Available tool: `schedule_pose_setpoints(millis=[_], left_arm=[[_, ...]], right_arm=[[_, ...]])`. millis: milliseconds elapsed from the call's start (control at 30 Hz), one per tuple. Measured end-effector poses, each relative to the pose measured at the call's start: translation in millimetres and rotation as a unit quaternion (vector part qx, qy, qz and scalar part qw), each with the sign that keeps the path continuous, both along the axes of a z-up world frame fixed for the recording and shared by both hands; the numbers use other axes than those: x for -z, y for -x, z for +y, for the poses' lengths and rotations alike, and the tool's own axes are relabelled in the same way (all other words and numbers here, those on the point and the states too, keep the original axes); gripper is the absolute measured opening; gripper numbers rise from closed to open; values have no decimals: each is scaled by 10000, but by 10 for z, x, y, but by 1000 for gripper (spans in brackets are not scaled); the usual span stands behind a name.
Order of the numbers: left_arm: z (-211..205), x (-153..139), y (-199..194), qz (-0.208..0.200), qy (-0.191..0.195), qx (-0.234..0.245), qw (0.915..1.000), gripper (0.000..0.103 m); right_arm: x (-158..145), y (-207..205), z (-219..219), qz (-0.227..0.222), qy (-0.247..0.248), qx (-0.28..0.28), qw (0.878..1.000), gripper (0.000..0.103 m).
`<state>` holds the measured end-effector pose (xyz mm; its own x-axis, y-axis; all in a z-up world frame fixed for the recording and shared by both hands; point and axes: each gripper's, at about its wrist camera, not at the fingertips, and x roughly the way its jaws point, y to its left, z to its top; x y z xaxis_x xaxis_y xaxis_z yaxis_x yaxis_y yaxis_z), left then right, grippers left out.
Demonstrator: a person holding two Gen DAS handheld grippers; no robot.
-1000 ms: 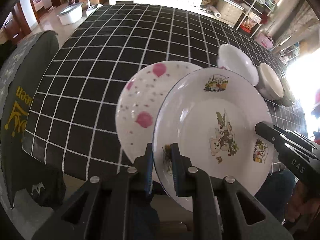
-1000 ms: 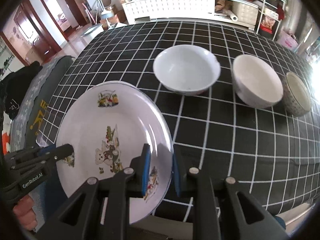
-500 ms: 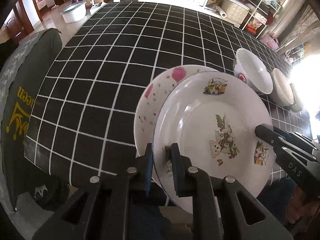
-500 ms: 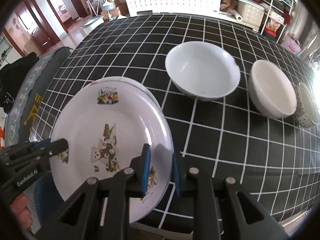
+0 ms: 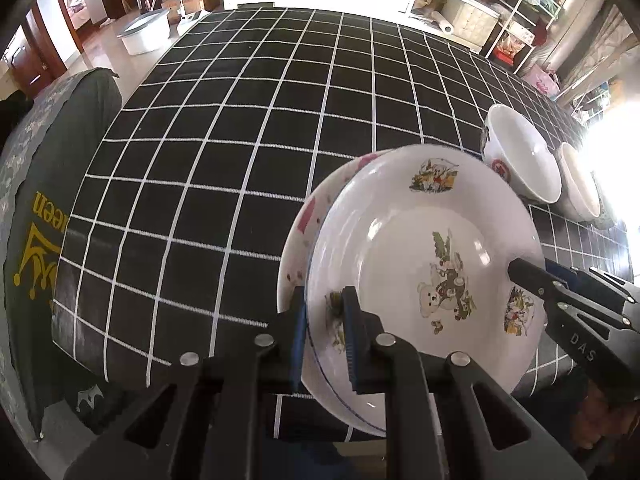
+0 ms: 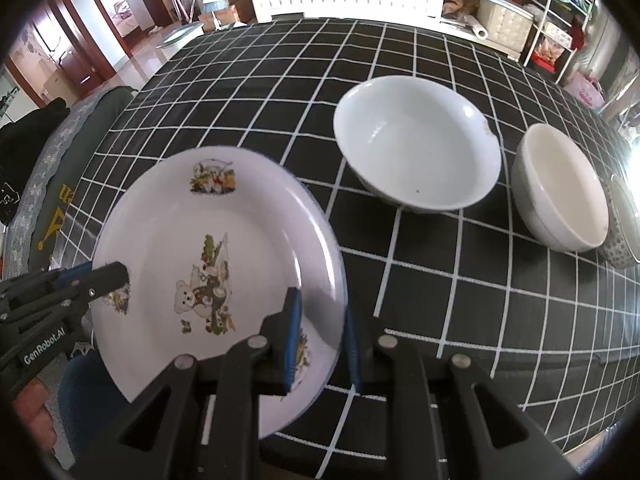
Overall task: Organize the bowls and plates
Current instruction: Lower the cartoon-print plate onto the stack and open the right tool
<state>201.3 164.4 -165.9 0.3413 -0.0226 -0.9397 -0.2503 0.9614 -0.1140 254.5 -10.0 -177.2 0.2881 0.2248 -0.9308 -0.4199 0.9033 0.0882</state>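
A white plate with a bear print (image 5: 424, 264) is held by both grippers just above a pink-spotted plate (image 5: 310, 216) that lies on the black checked table (image 5: 240, 128). Only the left rim of the spotted plate shows; in the right wrist view it is hidden. My left gripper (image 5: 325, 320) is shut on the bear plate's left rim. My right gripper (image 6: 322, 330) is shut on its right rim and also shows at the plate's far side (image 5: 520, 270). The left gripper (image 6: 114, 276) shows at the other edge of the bear plate (image 6: 208, 240).
Right of the plates stand a large white bowl (image 6: 416, 144), a cream bowl (image 6: 560, 188) and a small patterned bowl (image 6: 624, 224). A chair draped in dark cloth with yellow lettering (image 5: 36, 248) stands at the table's left end. The table's front edge runs just under the plates.
Both grippers have carried the bear plate to the left and a little down, over the pink-spotted plate. Most of the spotted plate is now covered. The bowls look nearer.
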Motion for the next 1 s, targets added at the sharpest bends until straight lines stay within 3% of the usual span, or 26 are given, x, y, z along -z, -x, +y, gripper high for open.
schedule_pose_setpoints(millis=[667,933,1000], left_arm=[[-13,-62,144,-56,39,25,10000,15],[-24,-104,239,-53,82,-36,9999,19],[-36,-123,265,-45,15,-35,10000,25]], right_arm=[[32,86,12,164,146,-154,9996,26],[55,145,-52,410,131,-187,9989,44],[35,172,-79,381,90,-176,9991,48]])
